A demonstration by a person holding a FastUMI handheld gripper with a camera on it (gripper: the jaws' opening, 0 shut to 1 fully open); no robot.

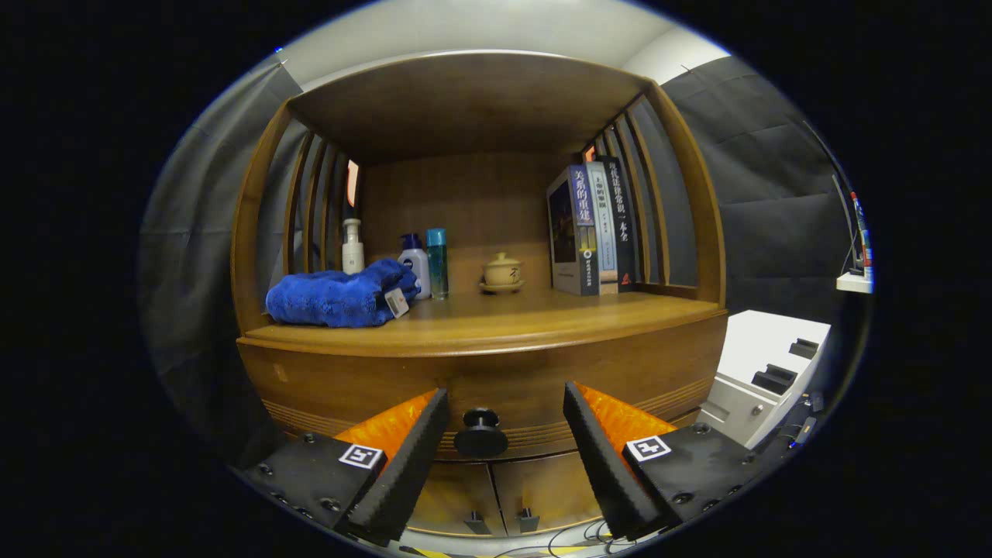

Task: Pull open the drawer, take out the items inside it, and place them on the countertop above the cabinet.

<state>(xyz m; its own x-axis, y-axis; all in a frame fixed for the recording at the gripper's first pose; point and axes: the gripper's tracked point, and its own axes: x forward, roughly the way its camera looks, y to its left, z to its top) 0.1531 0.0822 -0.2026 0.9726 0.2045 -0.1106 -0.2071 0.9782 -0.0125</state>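
Note:
A wooden cabinet faces me, its closed drawer front (349, 384) running under the countertop (496, 325). A round black knob (480, 434) sticks out from the middle of the drawer. My gripper (508, 403) is open, its two black foam-padded fingers (411, 457) on either side of the knob and not touching it. The knob lies between the fingertips, closer to the left one. What the drawer holds is hidden.
On the countertop lie a folded blue towel (341, 294), a white pump bottle (353, 248), a white-and-blue bottle (415, 260), a teal bottle (436, 263), a lidded tea cup (502, 273) and several upright books (593, 229). Two lower cabinet doors (496, 492) sit beneath the drawer. A white box (763, 368) stands right of the cabinet.

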